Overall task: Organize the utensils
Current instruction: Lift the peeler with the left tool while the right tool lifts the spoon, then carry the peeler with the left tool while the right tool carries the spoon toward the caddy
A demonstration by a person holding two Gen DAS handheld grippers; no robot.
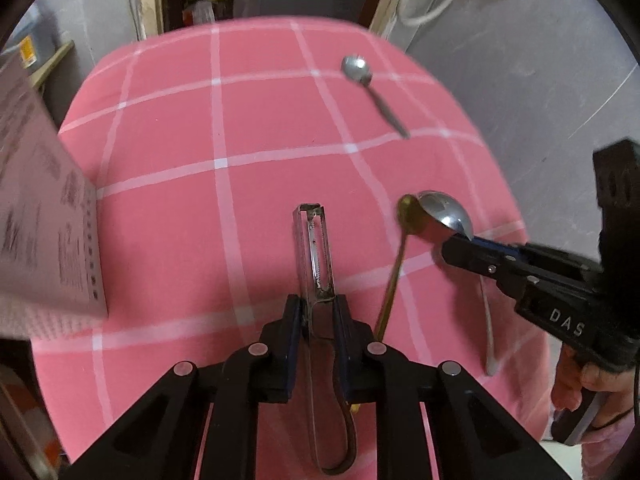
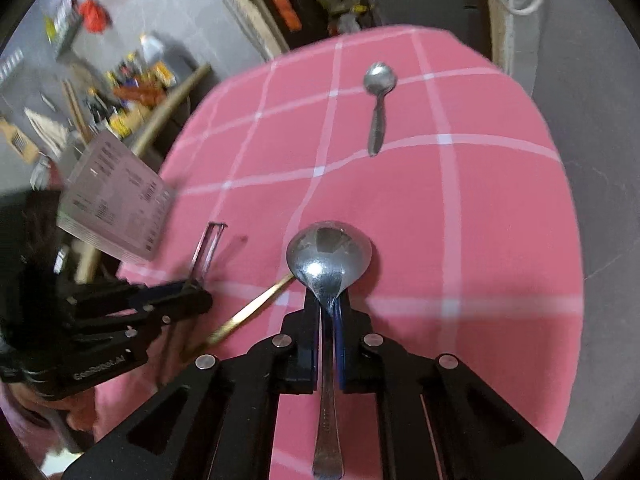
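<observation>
My left gripper (image 1: 318,306) is shut on a metal peeler (image 1: 316,248), whose blade frame sticks out ahead of the fingers above the pink checked cloth (image 1: 180,220). My right gripper (image 2: 329,304) is shut on the neck of a large steel spoon (image 2: 328,252), bowl forward; in the left wrist view this large steel spoon (image 1: 444,212) hangs at the right. A thin gold spoon (image 1: 394,272) lies on the cloth between the two grippers. A small steel spoon (image 2: 378,100) lies apart at the far side of the cloth.
A tilted stack of printed paper (image 1: 44,216) sits at the cloth's left edge. Grey floor (image 1: 520,100) surrounds the cloth, with cluttered items (image 2: 128,80) beyond its far left. A person's hand (image 1: 588,384) holds the right gripper's handle.
</observation>
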